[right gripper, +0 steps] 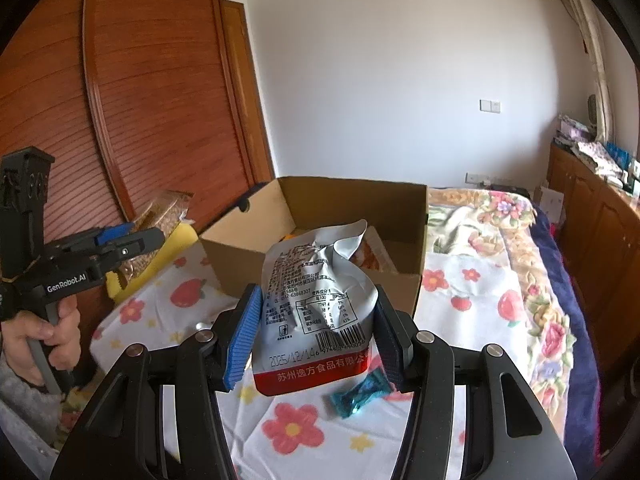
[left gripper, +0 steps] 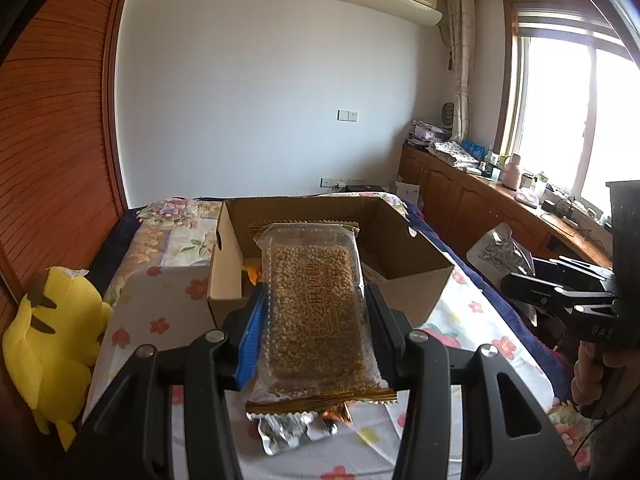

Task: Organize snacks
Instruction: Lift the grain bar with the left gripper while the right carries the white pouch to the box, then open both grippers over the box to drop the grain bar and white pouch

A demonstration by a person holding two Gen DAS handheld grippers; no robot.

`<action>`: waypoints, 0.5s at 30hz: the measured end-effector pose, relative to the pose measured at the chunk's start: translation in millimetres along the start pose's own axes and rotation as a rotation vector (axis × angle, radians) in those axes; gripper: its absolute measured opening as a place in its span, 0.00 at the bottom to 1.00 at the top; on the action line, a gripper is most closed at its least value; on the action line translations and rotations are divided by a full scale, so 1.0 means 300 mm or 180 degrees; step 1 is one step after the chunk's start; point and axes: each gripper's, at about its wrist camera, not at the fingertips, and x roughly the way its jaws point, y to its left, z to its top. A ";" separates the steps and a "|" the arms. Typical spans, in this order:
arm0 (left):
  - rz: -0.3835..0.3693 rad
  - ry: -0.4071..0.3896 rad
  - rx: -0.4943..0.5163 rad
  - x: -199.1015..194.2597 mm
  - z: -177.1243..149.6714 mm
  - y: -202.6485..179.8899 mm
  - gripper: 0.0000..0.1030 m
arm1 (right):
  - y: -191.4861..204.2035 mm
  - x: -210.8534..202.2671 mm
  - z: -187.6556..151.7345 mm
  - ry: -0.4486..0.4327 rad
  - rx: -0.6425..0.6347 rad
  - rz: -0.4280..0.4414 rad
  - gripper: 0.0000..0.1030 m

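Mid-task: the left gripper (left gripper: 312, 320) pinches a sesame bar (left gripper: 312, 304), the right gripper (right gripper: 316, 332) a grey pouch (right gripper: 316, 304); cardboard box (right gripper: 404, 204) at frame centre holds some packets, a blue candy (right gripper: 360, 396) remains on the bed.

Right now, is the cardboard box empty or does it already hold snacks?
Not empty. The open-topped cardboard box shows an orange-printed packet lying on its floor; how many more lie inside cannot be told.

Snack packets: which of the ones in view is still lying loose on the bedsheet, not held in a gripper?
The small teal twist-wrapped candy lies loose on the floral bedsheet. The grey foil pouch and clear sesame-bar pack are each clamped in a gripper.
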 end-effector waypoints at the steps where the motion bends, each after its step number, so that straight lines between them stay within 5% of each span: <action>1: 0.0004 0.0010 0.0018 0.015 0.008 0.008 0.45 | -0.001 0.012 0.014 -0.0015 -0.0005 0.0000 0.53; 15: -0.0071 0.0027 0.0041 0.232 0.088 0.102 0.45 | -0.024 0.263 0.202 0.0008 -0.0147 -0.0152 0.53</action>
